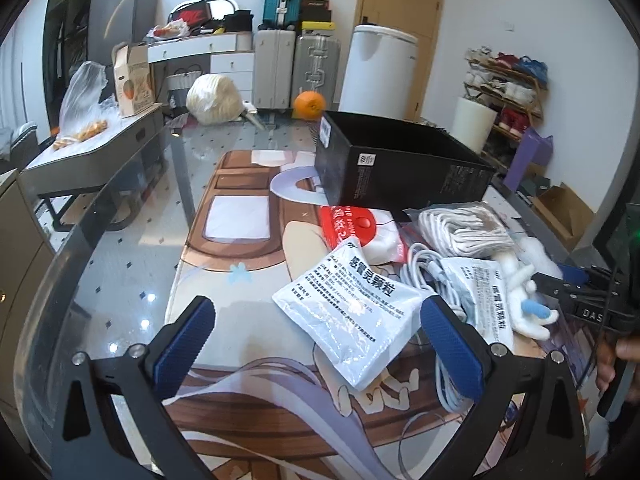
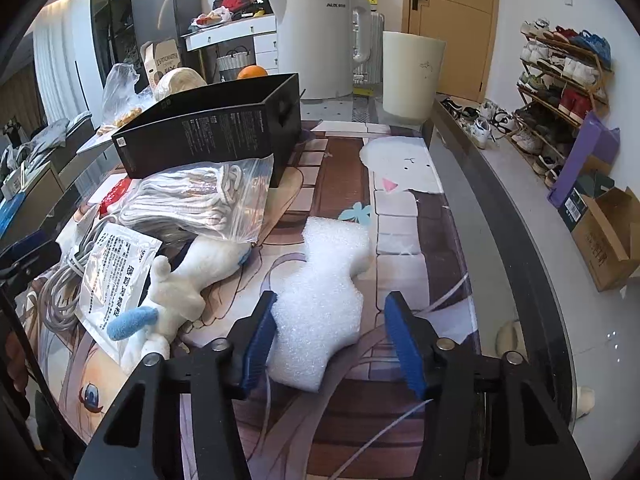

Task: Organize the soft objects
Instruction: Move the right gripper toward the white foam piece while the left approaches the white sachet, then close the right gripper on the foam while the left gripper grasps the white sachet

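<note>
My left gripper (image 1: 316, 316) is open over the printed mat, its right finger beside a white medicine pouch (image 1: 348, 316). Past it lie a white cable (image 1: 424, 264), a second pouch (image 1: 486, 292), a bagged bundle of white rope (image 1: 460, 228), a white plush toy (image 1: 524, 300) and a red-and-white packet (image 1: 360, 232). My right gripper (image 2: 332, 320) is open with a white foam piece (image 2: 320, 296) between its jaws, the left pad touching it. The plush (image 2: 180, 284), rope bag (image 2: 200, 200) and pouch (image 2: 112, 272) lie to its left. An open black box (image 2: 212, 136) stands behind.
A white kettle (image 2: 316, 40) and a cream bin (image 2: 412, 76) stand at the table's far end. An orange (image 1: 309, 105) and a wrapped bundle (image 1: 212, 98) sit behind the black box (image 1: 400, 168). The glass table edge (image 2: 500, 208) curves on the right; a shoe rack (image 2: 560, 80) stands beyond.
</note>
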Available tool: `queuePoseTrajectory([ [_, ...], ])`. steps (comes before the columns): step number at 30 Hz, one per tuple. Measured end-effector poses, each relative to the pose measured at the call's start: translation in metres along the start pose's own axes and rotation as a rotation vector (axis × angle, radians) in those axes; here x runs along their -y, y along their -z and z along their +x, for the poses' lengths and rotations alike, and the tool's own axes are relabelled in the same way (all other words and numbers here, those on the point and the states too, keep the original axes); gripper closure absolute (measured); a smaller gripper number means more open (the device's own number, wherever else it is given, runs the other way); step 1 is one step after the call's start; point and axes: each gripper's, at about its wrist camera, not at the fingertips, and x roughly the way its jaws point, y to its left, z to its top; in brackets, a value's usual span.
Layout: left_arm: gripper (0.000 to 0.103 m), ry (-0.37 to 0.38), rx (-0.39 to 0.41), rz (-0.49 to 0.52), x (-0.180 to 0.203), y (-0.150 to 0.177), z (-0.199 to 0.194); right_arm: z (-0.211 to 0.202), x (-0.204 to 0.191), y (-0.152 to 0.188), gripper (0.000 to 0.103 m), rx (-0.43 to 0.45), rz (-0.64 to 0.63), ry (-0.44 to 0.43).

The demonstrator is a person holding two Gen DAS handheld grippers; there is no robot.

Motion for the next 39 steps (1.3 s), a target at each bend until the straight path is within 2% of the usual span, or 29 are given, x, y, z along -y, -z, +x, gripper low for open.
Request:
queuePoseTrajectory([
  [3,0.0,-0.008,-0.025,-0.028,0.0,-0.002,0.005,-0.001,0.0,0.001,0.047,0.004,-0.005,-0.002],
  [9,0.0,0.006,-0.09,-0.192,-0.014,-0.008,0.017,-0.002,-0.003,0.003,0.047,0.012,-0.016,-0.01],
  [15,0.0,0.0,-0.118,-0.239,-0.01,-0.014,0.03,-0.003,-0.005,0.004,0.047,0.016,-0.023,-0.01],
  [21,0.0,-0.031,-0.139,-0.212,-0.012,-0.013,0.034,-0.004,-0.007,0.005,0.047,0.017,-0.025,-0.01],
  [26,0.0,-0.106,-0.153,-0.155,-0.02,-0.005,0.026,-0.005,-0.008,0.006,0.047,0.018,-0.03,-0.01],
  [29,0.0,-0.126,-0.156,-0.127,-0.021,-0.002,0.025,-0.004,-0.008,0.006,0.047,0.017,-0.028,-0.011],
  [35,0.0,-0.086,-0.162,-0.178,-0.019,-0.009,0.029,-0.005,-0.008,0.005,0.047,0.017,-0.033,-0.013],
  [39,0.0,-0.128,-0.17,-0.168,-0.014,-0.013,0.039,-0.004,-0.009,0.005,0.047,0.018,-0.036,-0.014],
])
